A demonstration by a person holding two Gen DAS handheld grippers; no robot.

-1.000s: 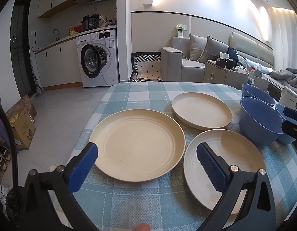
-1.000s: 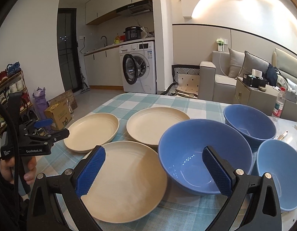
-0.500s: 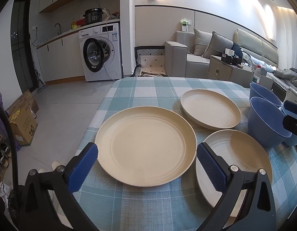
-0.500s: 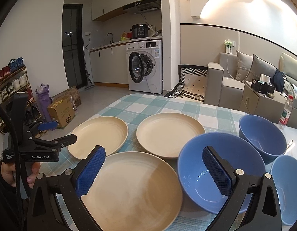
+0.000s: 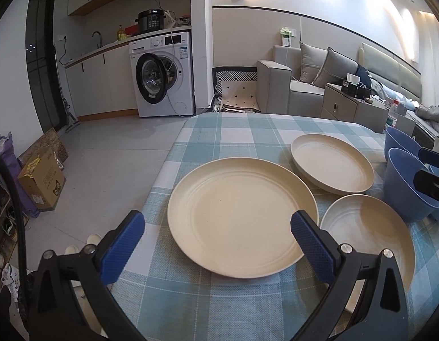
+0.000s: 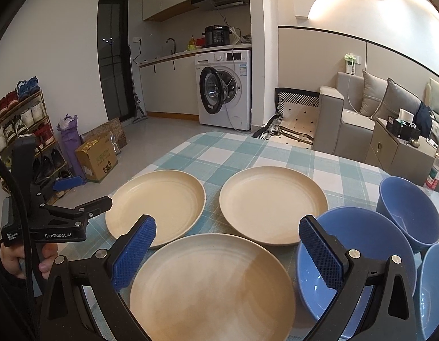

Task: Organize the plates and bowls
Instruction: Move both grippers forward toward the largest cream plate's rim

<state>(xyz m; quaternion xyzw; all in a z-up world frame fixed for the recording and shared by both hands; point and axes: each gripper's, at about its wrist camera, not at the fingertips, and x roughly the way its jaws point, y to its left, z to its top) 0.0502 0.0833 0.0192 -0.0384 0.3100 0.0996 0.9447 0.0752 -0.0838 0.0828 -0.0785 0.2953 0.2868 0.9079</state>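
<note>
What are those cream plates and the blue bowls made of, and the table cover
Cream plates: probably matte plastic or wheat-straw composite; dull sheen, faint moulded rings.
Blue bowls: likely glossy plastic; small bright highlights inside.
Table cover: woven checked fabric or vinyl mesh; visible weave texture.

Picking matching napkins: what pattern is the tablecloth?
Teal-and-white checked tablecloth, clearest in the left wrist view.

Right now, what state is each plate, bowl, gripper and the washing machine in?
Left gripper: open, empty, above the table.
Right gripper: open, empty.
Left plate: flat, empty, unstacked.
Far plate: flat, empty, unstacked.
Near plate: flat, empty, unstacked.
Near bowl: upright, empty.
Far bowl: upright, empty.
Right bowl: upright, partly out of frame.
Washing machine: door open.
</note>
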